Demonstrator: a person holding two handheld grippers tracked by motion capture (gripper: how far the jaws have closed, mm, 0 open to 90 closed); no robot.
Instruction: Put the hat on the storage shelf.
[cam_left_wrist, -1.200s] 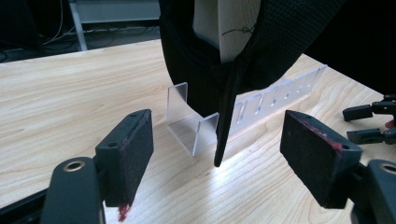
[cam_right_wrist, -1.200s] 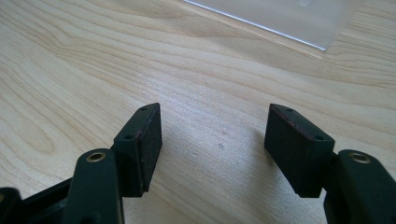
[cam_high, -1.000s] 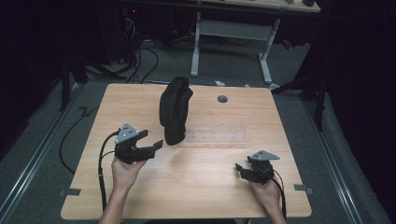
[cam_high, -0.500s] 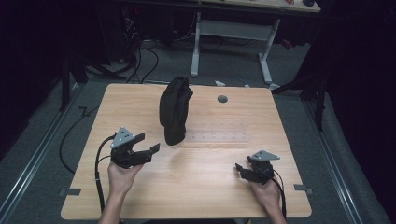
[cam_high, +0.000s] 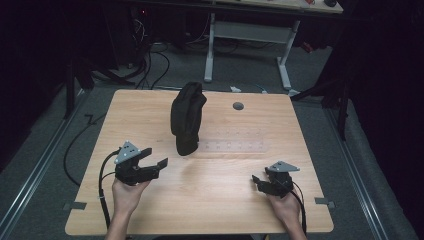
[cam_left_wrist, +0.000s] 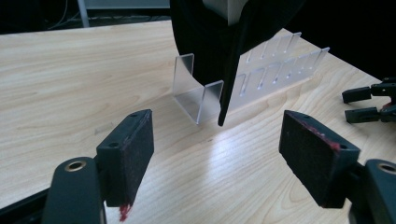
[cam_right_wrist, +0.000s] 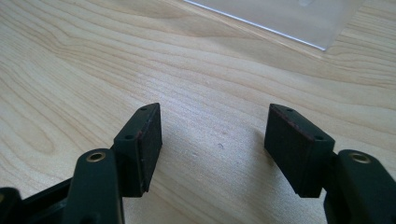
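Note:
A black cloth cover (cam_high: 187, 117) stands draped over an upright shape at the left end of a clear acrylic rack (cam_high: 232, 146) in the middle of the wooden table (cam_high: 210, 200). In the left gripper view the black cover (cam_left_wrist: 219, 42) hangs above the rack's clear slots (cam_left_wrist: 261, 74). My left gripper (cam_high: 155, 159) is open, near the table's front left, pointing toward the cover and apart from it. My right gripper (cam_high: 256, 182) is open near the front right, with bare wood between its jaws (cam_right_wrist: 212, 135).
A small dark round disc (cam_high: 238, 106) lies at the back of the table. The right gripper (cam_left_wrist: 366, 105) appears at the right edge of the left gripper view. A white-legged desk (cam_high: 245, 35) and cables stand on the floor behind the table.
My left gripper has drawn back toward the front left, away from the black cover. The right gripper has stayed in place.

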